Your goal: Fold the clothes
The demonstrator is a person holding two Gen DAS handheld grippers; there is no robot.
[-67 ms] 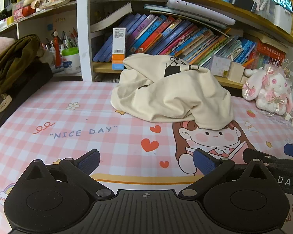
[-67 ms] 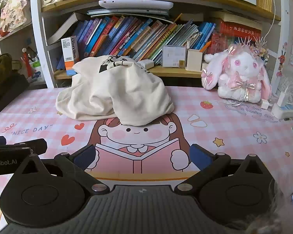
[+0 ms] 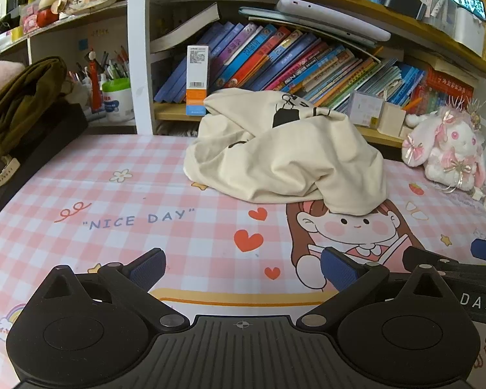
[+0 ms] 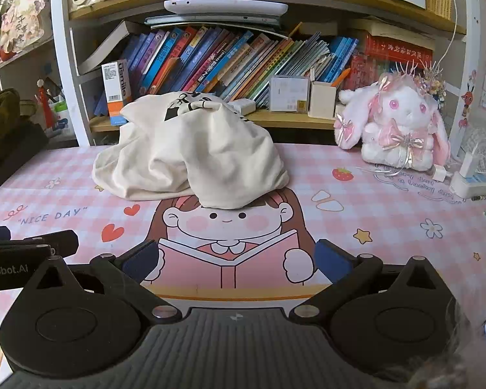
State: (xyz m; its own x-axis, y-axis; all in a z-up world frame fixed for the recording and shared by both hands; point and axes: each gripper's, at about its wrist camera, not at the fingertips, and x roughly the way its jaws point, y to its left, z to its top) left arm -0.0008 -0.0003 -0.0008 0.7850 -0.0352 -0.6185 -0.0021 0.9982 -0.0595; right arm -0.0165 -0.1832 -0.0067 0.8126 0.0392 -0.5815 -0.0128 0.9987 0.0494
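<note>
Left wrist view looks down along the left gripper point(image 3: 241, 267), whose blue-padded fingers point(image 3: 147, 264) stand wide apart with nothing between them, hovering over the near part of the desk point(image 3: 81, 194). A pink checked mat printed with "NICE DAY", hearts and a cartoon girl reading covers the desk. The cream T-shirt point(image 3: 285, 159) lies crumpled in a heap at the far side of the mat, well apart from the fingers, its front edge draped over the top of the cartoon girl's head and its back against the bookshelf point(image 3: 139, 48). A black print shows on its upper folds. Leaning books point(image 3: 275, 61) fill the shelf behind it, with an orange and white box point(image 3: 197, 77) upright just left of the heap. A white and pink plush rabbit point(image 3: 444, 149) sits on the desk to the right. Part of the right gripper point(image 3: 453, 269) reaches in from the right edge.

Right wrist view shows the right gripper point(image 4: 236, 259) with its fingers point(image 4: 332, 259) equally wide and empty, above the cartoon girl's open book. The T-shirt point(image 4: 191, 149) sits ahead and slightly left, crumpled, touching no fingers. The plush rabbit point(image 4: 395, 123) stands right of it, near a white charger point(image 4: 469, 175) with cables. The left gripper point(image 4: 32, 246) shows at the left edge.
</note>
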